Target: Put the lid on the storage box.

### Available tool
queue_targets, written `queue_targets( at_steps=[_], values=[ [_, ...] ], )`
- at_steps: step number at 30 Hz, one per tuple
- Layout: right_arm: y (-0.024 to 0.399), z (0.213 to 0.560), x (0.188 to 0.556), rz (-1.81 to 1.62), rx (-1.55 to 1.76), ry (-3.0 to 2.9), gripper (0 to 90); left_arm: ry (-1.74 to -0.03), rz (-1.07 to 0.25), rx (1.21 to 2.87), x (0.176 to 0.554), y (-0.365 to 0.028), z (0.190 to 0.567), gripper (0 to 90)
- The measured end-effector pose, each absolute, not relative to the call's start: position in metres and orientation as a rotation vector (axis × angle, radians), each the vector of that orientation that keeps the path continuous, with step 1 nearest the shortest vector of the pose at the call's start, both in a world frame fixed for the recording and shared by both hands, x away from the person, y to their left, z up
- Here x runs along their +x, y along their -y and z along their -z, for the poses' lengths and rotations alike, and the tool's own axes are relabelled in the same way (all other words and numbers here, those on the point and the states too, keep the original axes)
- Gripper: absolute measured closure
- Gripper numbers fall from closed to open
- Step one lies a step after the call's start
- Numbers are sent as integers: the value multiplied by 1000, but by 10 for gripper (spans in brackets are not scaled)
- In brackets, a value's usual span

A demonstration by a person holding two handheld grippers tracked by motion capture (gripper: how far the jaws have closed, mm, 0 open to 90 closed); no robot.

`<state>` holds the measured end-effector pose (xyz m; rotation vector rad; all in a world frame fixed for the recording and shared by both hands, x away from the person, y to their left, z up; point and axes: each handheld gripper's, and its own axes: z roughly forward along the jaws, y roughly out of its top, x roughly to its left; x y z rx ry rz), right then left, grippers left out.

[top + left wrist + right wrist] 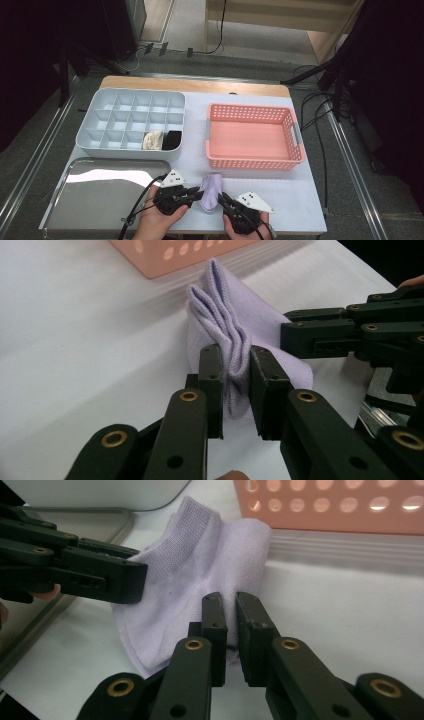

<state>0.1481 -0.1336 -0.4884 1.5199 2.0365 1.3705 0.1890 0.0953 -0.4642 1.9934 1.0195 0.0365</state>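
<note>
A lilac sock (211, 190) lies folded on the white table in front of the pink basket, between my two grippers. My left gripper (199, 194) comes at it from the left. In the left gripper view its jaws (235, 355) pinch the sock's (220, 315) bunched, ribbed edge. My right gripper (222, 199) comes in from the right. In the right gripper view its jaws (229, 600) stand almost together on the near side of the sock (210, 560), with a thin fold of fabric between them. Each gripper view also shows the other gripper's jaw lying against the sock.
The pink perforated basket (255, 159) stands empty just behind the sock. A grey divided organiser (100, 145) at the back left holds a cream sock (152, 140) and a black sock (171, 140). A shiny metal tray (100, 200) lies at the front left, close to my left hand.
</note>
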Motion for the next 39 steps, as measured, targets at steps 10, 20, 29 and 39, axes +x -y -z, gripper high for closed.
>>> queue_targets(
  at_steps=[10,20,29,39],
  values=[
    [142,484,143,-1371,1583,-1963,641,-1032,-65,1931,190,-103,461,589],
    [134,494,147,-1335,1659,-2059,750,-940,-96,1978,184,-87,458,900],
    [135,488,146,-1349,1634,-2046,827,-900,-116,1959,181,-81,449,900],
    [141,487,148,-1339,1641,-2033,828,-1013,-100,1915,190,-101,451,834]
  ],
)
